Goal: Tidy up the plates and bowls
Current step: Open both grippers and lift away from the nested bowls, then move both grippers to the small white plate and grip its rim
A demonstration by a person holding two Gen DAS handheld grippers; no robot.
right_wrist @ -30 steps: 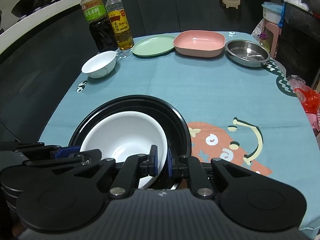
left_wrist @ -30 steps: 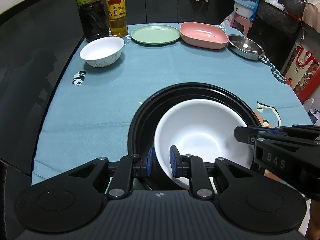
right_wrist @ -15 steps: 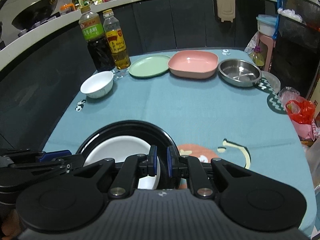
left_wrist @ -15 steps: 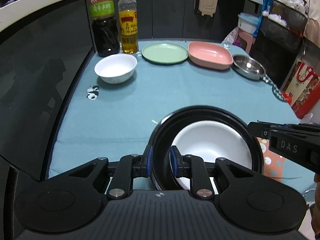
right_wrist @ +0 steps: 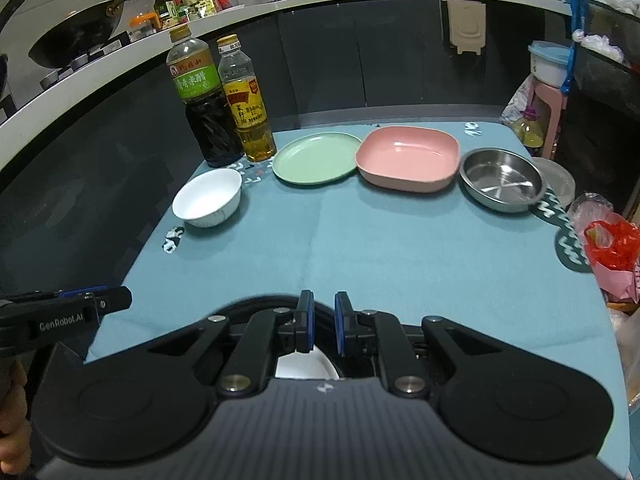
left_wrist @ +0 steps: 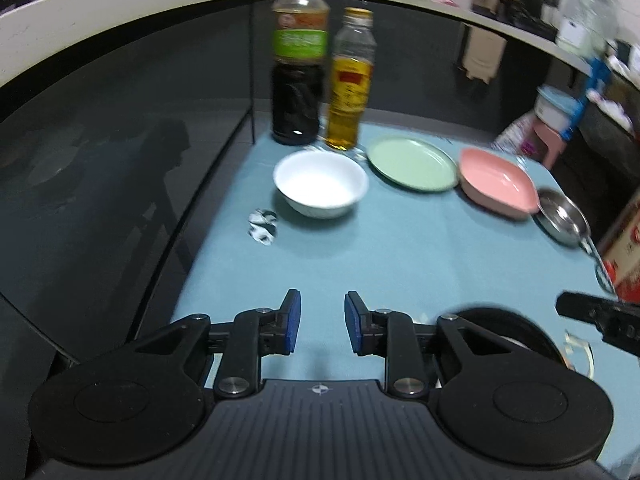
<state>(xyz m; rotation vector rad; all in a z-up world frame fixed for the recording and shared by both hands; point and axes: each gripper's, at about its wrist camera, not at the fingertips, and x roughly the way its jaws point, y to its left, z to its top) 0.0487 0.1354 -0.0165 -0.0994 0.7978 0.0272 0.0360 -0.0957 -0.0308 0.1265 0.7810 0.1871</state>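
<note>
My left gripper (left_wrist: 317,322) is open and empty above the blue tablecloth, well short of the small white bowl (left_wrist: 320,182). My right gripper (right_wrist: 321,322) is nearly shut, with a narrow gap and nothing between the pads. Under it lie the black plate (right_wrist: 256,307) and the white bowl (right_wrist: 306,365) inside it, mostly hidden by the gripper body. The black plate's rim also shows in the left wrist view (left_wrist: 516,330). At the table's far side stand a green plate (right_wrist: 316,158), a pink dish (right_wrist: 408,159) and a steel dish (right_wrist: 502,180).
Two bottles, dark vinegar (right_wrist: 204,108) and yellow oil (right_wrist: 246,104), stand at the far left behind the small white bowl (right_wrist: 208,197). A red bag (right_wrist: 612,248) lies off the right edge. A dark counter wall runs along the left.
My left gripper let go of the black plate's rim, opened and pulled back to the left. My right gripper drew back from the plate and opened a little.
</note>
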